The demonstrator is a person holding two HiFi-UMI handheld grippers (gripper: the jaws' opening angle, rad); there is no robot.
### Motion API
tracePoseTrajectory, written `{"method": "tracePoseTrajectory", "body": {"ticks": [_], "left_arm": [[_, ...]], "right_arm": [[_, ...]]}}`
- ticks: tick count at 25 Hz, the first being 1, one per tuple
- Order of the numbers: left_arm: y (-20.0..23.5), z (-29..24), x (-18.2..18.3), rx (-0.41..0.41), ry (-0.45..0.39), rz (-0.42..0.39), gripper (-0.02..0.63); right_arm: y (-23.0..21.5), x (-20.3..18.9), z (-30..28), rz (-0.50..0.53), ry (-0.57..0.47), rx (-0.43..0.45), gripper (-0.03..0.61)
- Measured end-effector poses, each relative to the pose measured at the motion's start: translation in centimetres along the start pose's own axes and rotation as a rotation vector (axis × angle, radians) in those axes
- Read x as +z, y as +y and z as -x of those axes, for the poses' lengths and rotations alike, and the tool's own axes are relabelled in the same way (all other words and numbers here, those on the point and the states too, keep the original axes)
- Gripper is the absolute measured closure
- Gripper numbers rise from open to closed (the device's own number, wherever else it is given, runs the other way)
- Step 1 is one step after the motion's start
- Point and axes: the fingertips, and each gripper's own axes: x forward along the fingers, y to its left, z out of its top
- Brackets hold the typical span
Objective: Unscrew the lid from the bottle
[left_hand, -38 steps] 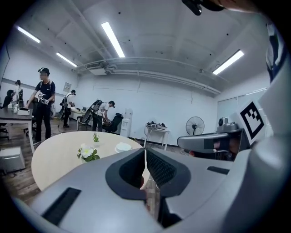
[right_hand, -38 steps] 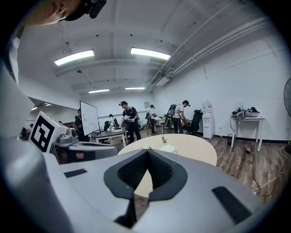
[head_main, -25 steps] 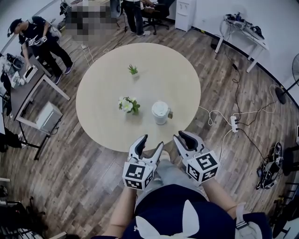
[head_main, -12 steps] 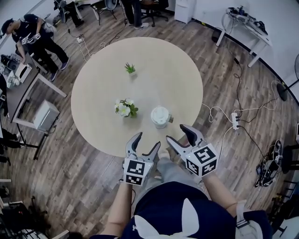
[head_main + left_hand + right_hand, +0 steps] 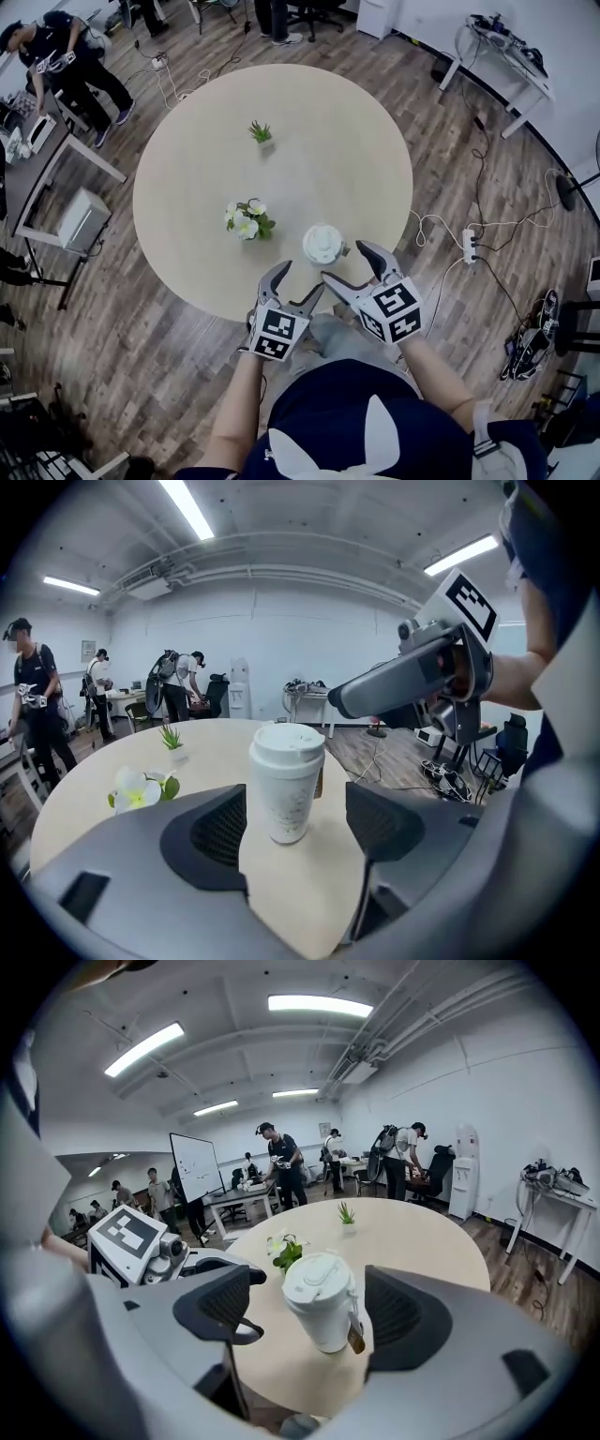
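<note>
Fingers of my left gripper and right gripper just opened, nothing between them. Bottle sits mid-frame by the table edge. Looks light, slick, tippy, so I'd clamp the body and twist the lid.

Matt speckled bottle on smooth wood-look table.

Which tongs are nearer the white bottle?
Right. The right tongs, just opening, empty, reach beside the bottle on its near right; the left tongs, also just opened, empty, sit farther back, near left.
</note>
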Motion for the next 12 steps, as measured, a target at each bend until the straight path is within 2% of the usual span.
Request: {"method": "tracePoseTrajectory", "body": {"ticks": [4, 9, 12], "left_arm": [[0.2, -2.3, -1.0, -0.024, 0.037, -0.003, 0.295], [1.0, -4.6, -1.2, 0.028, 0.011, -0.058, 0.295], [1.1, -5.8, -2.4, 0.033, 0.039, -0.061, 0.293]], "right_arm": [[-0.4, -0.9, -2.4, 0.021, 0.073, 0.025, 0.167], [-0.8, -1.7, -5.0, 0.055, 0.139, 0.049, 0.161], [-1.1, -2.2, -6.1, 0.069, 0.167, 0.054, 0.16]]}}
